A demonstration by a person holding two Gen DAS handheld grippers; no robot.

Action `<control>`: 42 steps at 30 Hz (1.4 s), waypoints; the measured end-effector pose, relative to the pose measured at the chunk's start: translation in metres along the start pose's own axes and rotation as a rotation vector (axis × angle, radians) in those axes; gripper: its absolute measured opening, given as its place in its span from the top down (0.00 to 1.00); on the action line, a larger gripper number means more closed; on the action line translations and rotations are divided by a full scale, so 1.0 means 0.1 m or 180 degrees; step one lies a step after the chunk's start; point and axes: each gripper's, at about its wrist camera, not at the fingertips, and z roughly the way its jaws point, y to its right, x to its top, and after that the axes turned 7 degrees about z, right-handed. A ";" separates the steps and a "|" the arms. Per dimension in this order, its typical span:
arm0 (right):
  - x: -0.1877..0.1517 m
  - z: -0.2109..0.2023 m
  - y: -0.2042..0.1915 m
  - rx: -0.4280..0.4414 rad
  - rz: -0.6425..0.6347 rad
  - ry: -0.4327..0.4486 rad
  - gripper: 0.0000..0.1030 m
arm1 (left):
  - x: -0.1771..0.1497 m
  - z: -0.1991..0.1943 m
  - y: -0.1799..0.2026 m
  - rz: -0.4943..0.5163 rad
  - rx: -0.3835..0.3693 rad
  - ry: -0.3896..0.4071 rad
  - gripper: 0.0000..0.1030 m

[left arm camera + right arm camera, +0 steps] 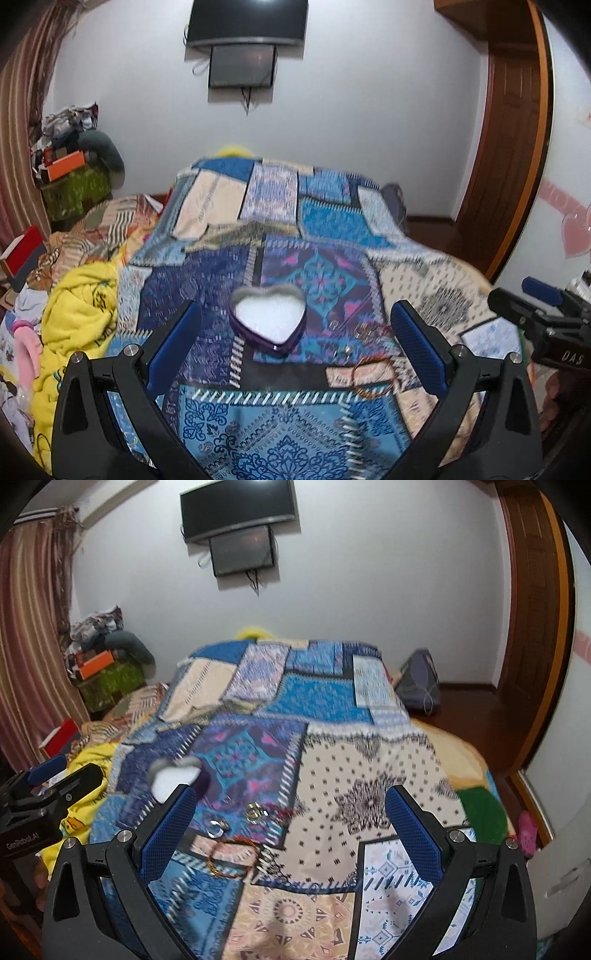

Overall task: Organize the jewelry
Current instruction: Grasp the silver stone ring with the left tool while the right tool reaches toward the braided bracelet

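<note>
Holding my left gripper (pixel 295 328) with jaws wide apart, I see the heart-shaped box (pixel 268 325) lying open between them on the patchwork quilt (pixel 317 229). My right gripper (pixel 290 819) gapes too; rings (pixel 236 819) and a beaded bracelet (pixel 232 856) lie just inside its left jaw. Nothing blocks either.

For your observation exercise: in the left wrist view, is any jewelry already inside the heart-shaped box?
No, the heart-shaped box shows only white lining, and the bangle lies outside on the quilt.
</note>
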 end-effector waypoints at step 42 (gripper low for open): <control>-0.59 1.18 -0.04 0.0730 -0.0454 -0.1144 0.94 | -0.52 1.33 0.31 0.0384 -0.0745 -0.1133 0.51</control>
